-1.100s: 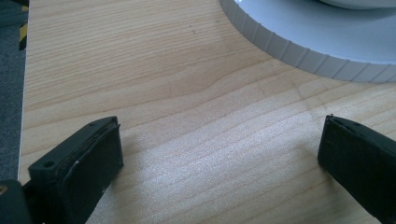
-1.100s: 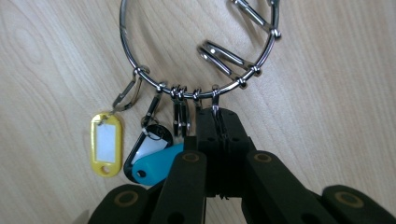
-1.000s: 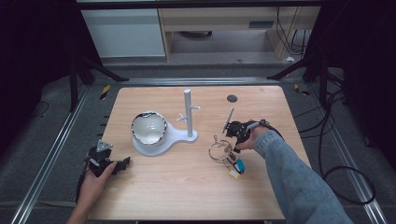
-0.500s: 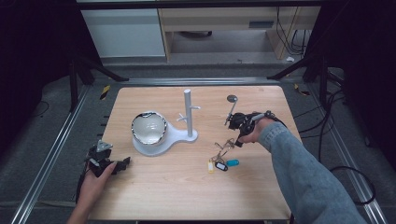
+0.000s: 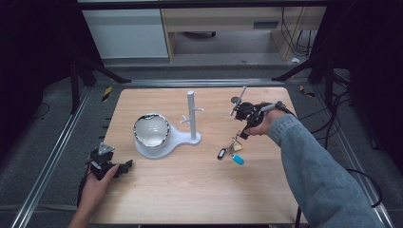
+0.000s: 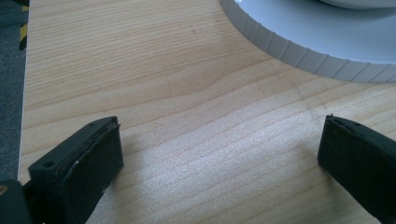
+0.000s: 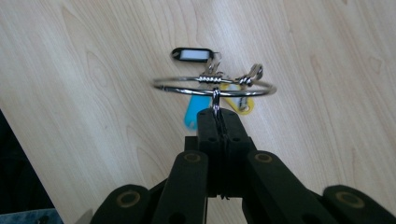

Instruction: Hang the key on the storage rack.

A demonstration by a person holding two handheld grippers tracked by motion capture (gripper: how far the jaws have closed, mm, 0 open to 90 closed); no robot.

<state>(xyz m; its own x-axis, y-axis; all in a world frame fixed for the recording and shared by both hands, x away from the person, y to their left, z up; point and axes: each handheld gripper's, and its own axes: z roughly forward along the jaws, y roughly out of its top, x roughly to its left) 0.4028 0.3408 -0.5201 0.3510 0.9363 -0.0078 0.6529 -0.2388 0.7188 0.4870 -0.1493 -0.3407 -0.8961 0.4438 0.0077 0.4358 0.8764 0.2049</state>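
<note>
Right hand-held gripper (image 7: 218,122), jaws clamped on the key ring (image 7: 213,87), had carried it from the table (image 5: 190,190) up toward the white peg stand (image 5: 191,114), tags dangling, while the left hand-held gripper (image 6: 219,158) lay wide open, empty.

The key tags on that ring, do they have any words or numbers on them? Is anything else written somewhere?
No text can be read anywhere.
Black key tag: its white label window looks blank.
Blue key tag and yellow key tag: mostly hidden behind the metal key ring that the right gripper holds; no writing shows.
White hook stand and bowl: no labels visible.
</note>
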